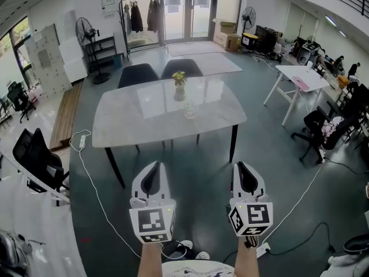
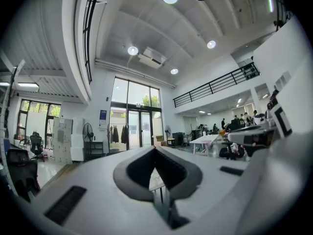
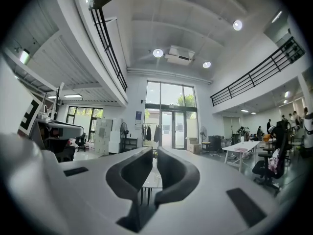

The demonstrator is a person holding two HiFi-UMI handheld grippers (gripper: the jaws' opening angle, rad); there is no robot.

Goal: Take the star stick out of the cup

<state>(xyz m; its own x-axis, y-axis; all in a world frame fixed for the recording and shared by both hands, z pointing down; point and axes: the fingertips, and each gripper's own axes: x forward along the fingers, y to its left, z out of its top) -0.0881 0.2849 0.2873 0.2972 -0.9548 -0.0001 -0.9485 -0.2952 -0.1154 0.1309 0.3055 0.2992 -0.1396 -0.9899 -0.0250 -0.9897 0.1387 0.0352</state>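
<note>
Far ahead, a pale marble table (image 1: pixel 132 117) carries a small cup (image 1: pixel 180 91) with a yellow-topped stick (image 1: pixel 179 77) standing in it. A clear glass (image 1: pixel 189 109) stands just in front of the cup. Both grippers hang low in front of the table, well short of its near edge. My left gripper (image 1: pixel 154 166) has its jaws together and holds nothing; its tips (image 2: pixel 155 150) meet in the left gripper view. My right gripper (image 1: pixel 242 167) is also shut and empty, with its tips (image 3: pixel 155 152) pointing at the table.
Two dark chairs (image 1: pixel 138 74) stand behind the table. A white cable with a power strip (image 1: pixel 81 143) runs over the floor at the left, next to a black office chair (image 1: pixel 37 157). A white side table (image 1: pixel 300 77) and more chairs fill the right.
</note>
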